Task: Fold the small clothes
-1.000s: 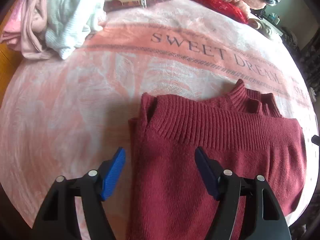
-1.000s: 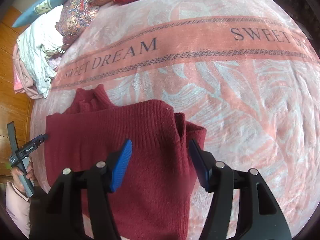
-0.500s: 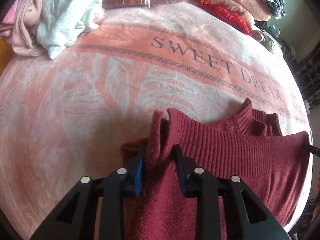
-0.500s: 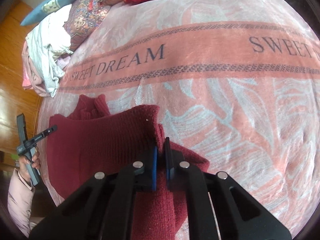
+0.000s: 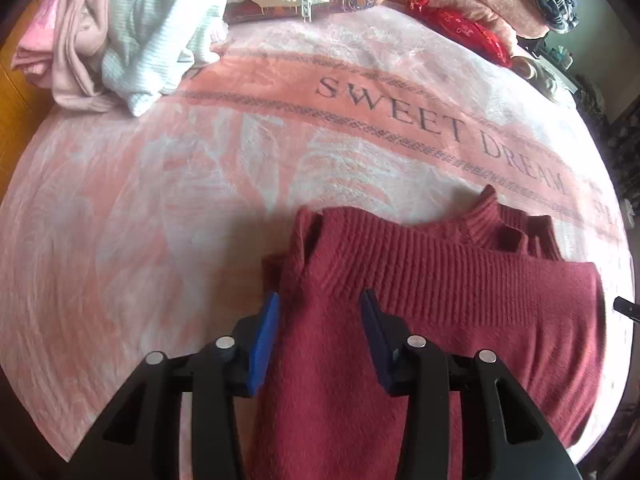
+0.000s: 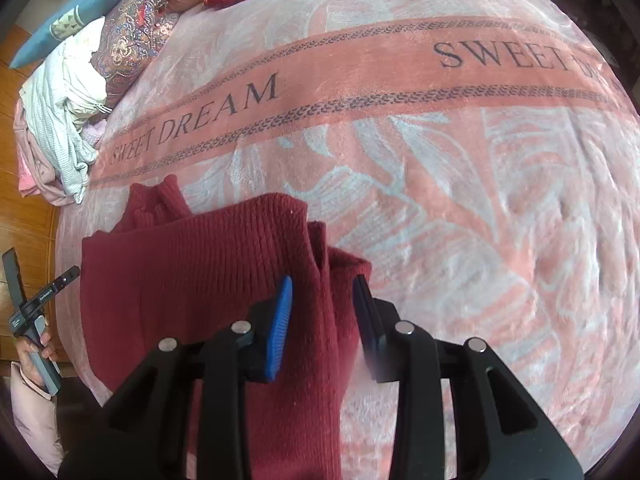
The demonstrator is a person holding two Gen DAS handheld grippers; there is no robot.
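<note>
A dark red knit sweater (image 5: pixel 460 304) lies folded on the pink blanket (image 5: pixel 160 200), ribbed hem on top and collar at the far side. My left gripper (image 5: pixel 318 316) is open, its blue pads either side of the sweater's left folded edge. In the right wrist view the same sweater (image 6: pixel 192 288) lies at the lower left. My right gripper (image 6: pixel 322 304) is open, its pads straddling the sweater's right folded edge.
A pile of loose clothes (image 5: pixel 120 32) sits at the far left corner of the bed, with pillows (image 6: pixel 132 36) and a red pouch (image 5: pixel 460 28) along the far side. The wooden floor (image 6: pixel 24 208) shows past the bed's left edge.
Half a second ago both grippers were shut on the sweater's edges; now both have opened and let go. The sweater lies flatter.
</note>
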